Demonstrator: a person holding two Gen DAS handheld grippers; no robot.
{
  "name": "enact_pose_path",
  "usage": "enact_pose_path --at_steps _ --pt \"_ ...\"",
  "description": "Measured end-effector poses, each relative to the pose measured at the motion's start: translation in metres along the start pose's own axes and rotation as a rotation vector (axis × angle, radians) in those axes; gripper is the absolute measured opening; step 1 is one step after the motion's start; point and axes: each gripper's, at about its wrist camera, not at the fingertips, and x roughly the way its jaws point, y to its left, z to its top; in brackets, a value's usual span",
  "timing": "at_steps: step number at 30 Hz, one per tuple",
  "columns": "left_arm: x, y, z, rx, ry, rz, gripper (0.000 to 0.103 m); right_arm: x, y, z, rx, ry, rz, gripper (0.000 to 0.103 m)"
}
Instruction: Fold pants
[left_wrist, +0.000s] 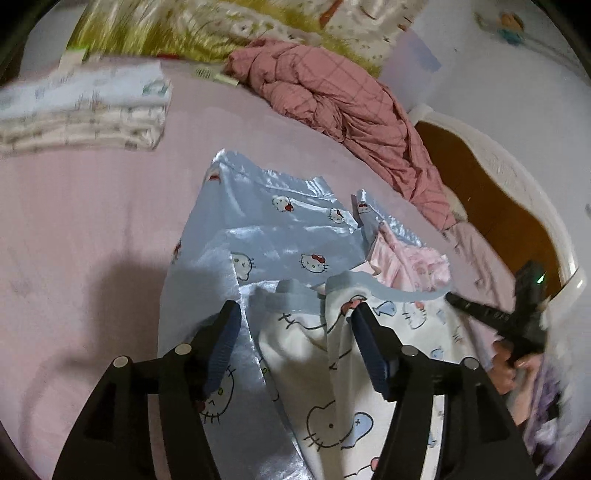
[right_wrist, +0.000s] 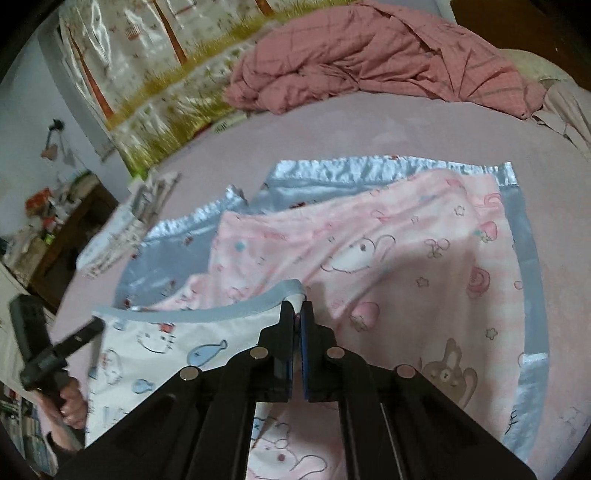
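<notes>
Right wrist view: right gripper (right_wrist: 295, 314) clamped tight on blue waistband (right_wrist: 221, 306) of white Hello Kitty pants (right_wrist: 166, 350), corner pinched between the pads.
Left wrist view: left gripper (left_wrist: 295, 321) parted, about half wide, nothing gripped; white pants cloth lay between and under the jaws, pads off it.
Pants place: lay on top of pink printed garment (right_wrist: 388, 258) and blue satin Hello Kitty garment (left_wrist: 266, 236), all spread on the bed near its close edge.
Step, judged: taking hold of the waistband at two points, ahead of a lift or fold.
Doing it well: needed left pads set down on the waistband edge only; risk of catching the satin layer underneath; should have kept both grips on the same hem, cloth taut between.
Other hand: fingers seen round the left tool's handle (right_wrist: 70, 406).
Surface: pink bedsheet (left_wrist: 92, 221), soft, slightly creased.
Room: rumpled red checked quilt (right_wrist: 369, 62) at far side; folded stack of printed cloth (left_wrist: 85, 107) at left; wall hanging with trees and grass (right_wrist: 147, 81); wooden floor (left_wrist: 491, 203) past the bed edge; cluttered shelf (right_wrist: 55, 221).
</notes>
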Motion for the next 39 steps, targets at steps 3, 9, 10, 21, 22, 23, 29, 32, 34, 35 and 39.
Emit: enact_pose_path --at_steps 3,9,10,21,22,23,29,32,34,35,39 --pt "0.004 0.006 0.000 -0.045 0.008 -0.053 0.055 0.004 -0.002 -0.001 0.010 0.011 0.002 0.003" --pt "0.007 -0.005 -0.001 0.004 0.011 -0.069 0.050 -0.004 0.006 -0.002 -0.022 -0.017 0.073 0.003" --pt "0.007 -0.005 0.000 0.007 0.008 -0.064 0.053 -0.006 0.009 -0.002 -0.027 -0.023 0.107 0.003" --pt "-0.023 -0.027 -0.002 0.146 -0.171 0.002 0.007 -0.009 0.019 -0.002 -0.028 -0.042 0.142 0.019" --pt "-0.029 -0.030 -0.002 0.156 -0.193 0.003 0.007 -0.009 0.015 -0.002 -0.010 -0.043 0.145 0.040" --pt "-0.033 -0.030 -0.001 0.155 -0.201 0.020 0.007 -0.011 0.012 -0.001 0.011 -0.053 0.145 0.058" --pt "-0.024 -0.009 0.005 0.089 -0.134 0.153 0.007 -0.014 0.003 0.001 0.067 -0.049 0.273 0.059" --pt "-0.019 -0.005 0.003 0.076 -0.100 0.196 0.008 -0.003 0.003 0.000 0.086 0.011 0.330 0.059" --pt "-0.018 -0.007 0.000 0.094 -0.092 0.248 0.008 0.003 0.005 -0.003 0.093 0.034 0.360 0.059" --pt "-0.018 -0.009 -0.001 0.106 -0.086 0.285 0.008 0.005 0.007 -0.004 0.088 0.039 0.369 0.059" --pt "-0.017 -0.008 -0.003 0.103 -0.072 0.321 0.008 0.004 0.023 -0.006 0.044 0.039 0.431 0.059"
